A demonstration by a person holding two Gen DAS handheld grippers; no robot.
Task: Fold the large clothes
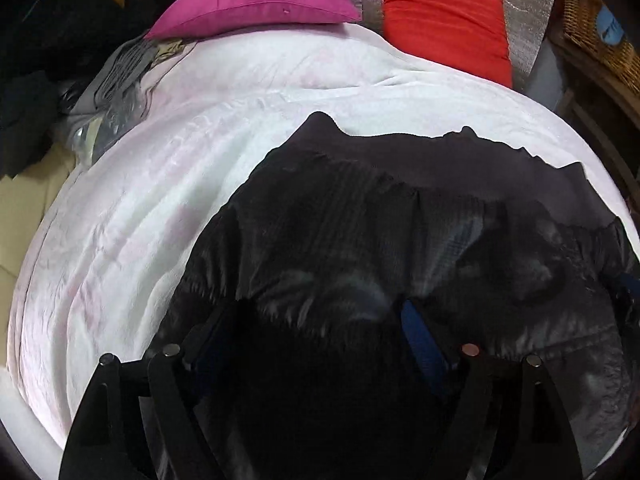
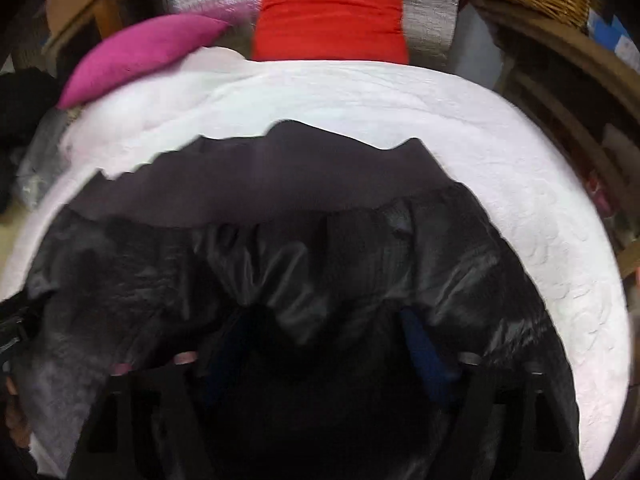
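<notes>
Two claws work a black jacket (image 1: 360, 248) that lies on the white bed (image 1: 132, 208), its far edge toward the pink pillow (image 1: 256, 4) and the red pillow (image 1: 444, 28). The near part looks bunched and lifted toward both cameras, so the step in hand appears to be carrying this near edge over for a fold.

To do it well, both hands should travel level and together, keep the shiny fabric taut between them so it does not sag or slide, and lay the edge parallel to the far hem before letting go. Slippery cloth like this probably needs smoothing after it lands.

The left claw (image 1: 316, 344) stands widely spread, with dark fabric filling the gap between its blue pads; whether the pads press on it I cannot tell. The right claw (image 2: 320, 340) is narrower, with jacket folds bunched between its fingers, and whether it truly pinches them is hidden by blur and darkness.
</notes>
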